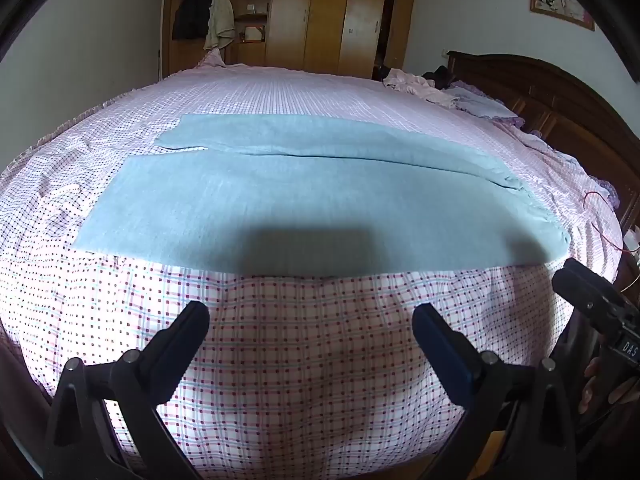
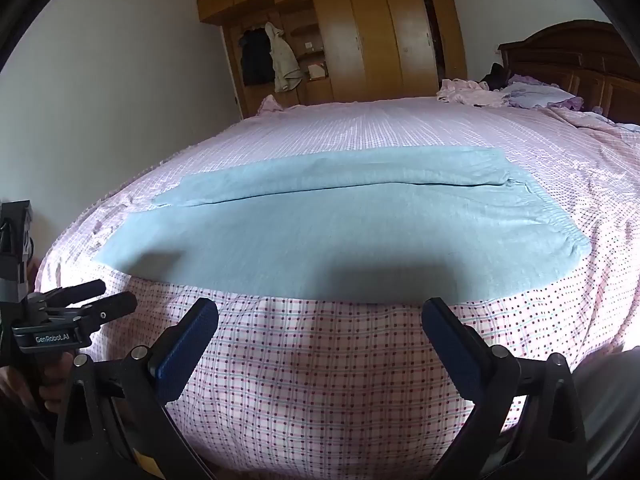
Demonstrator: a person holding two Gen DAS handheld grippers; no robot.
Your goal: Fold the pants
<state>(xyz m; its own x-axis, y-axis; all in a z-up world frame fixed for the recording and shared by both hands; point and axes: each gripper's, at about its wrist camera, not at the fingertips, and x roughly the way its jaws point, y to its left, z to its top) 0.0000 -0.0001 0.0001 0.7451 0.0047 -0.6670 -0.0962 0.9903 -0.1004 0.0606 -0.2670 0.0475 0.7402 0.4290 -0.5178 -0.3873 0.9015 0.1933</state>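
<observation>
Light blue pants (image 1: 304,196) (image 2: 320,232) lie flat across the bed, legs side by side running left, waistband at the right. Their near edge rests at the bed's front edge. My left gripper (image 1: 312,316) hangs open over the sheet's draped front, short of the pants, nothing between its fingers. My right gripper (image 2: 320,312) is likewise open and empty, just below the pants' near edge. The right gripper also shows at the right edge of the left wrist view (image 1: 592,296); the left gripper appears at the left of the right wrist view (image 2: 96,300).
The bed (image 1: 304,360) wears a pink checked sheet. Crumpled pink clothes (image 1: 420,86) and a purple pillow (image 2: 536,96) lie by the dark wooden headboard (image 1: 560,92) at the right. A wooden wardrobe (image 2: 360,40) with hanging jackets stands beyond the bed.
</observation>
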